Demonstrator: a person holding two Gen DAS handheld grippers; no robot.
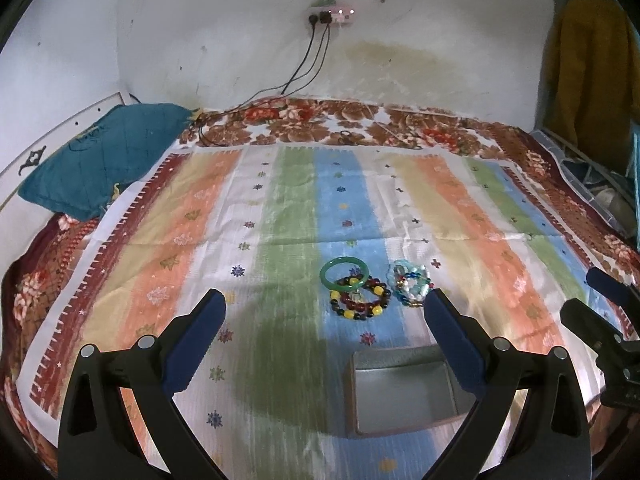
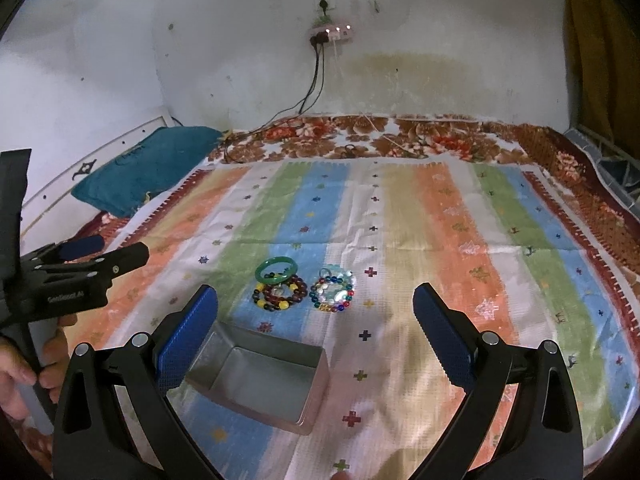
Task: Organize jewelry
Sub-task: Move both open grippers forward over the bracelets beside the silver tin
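Note:
A green bangle (image 1: 345, 273) (image 2: 277, 270) lies on the striped cloth and overlaps a dark red and yellow bead bracelet (image 1: 360, 299) (image 2: 280, 293). A pale blue and multicolour bead bracelet (image 1: 411, 282) (image 2: 333, 289) lies just right of them. An open, empty grey metal box (image 1: 403, 388) (image 2: 261, 382) sits nearer to me. My left gripper (image 1: 325, 300) is open and empty, above the cloth short of the bracelets. My right gripper (image 2: 316, 296) is open and empty, above the box. The left gripper also shows at the left edge of the right wrist view (image 2: 86, 257).
The striped cloth (image 1: 280, 216) covers a bed with a floral blanket (image 1: 360, 120). A teal pillow (image 1: 100, 160) lies at the far left. Cables (image 1: 312, 64) run down the back wall from a socket. Yellow cloth (image 1: 592, 60) hangs at the right.

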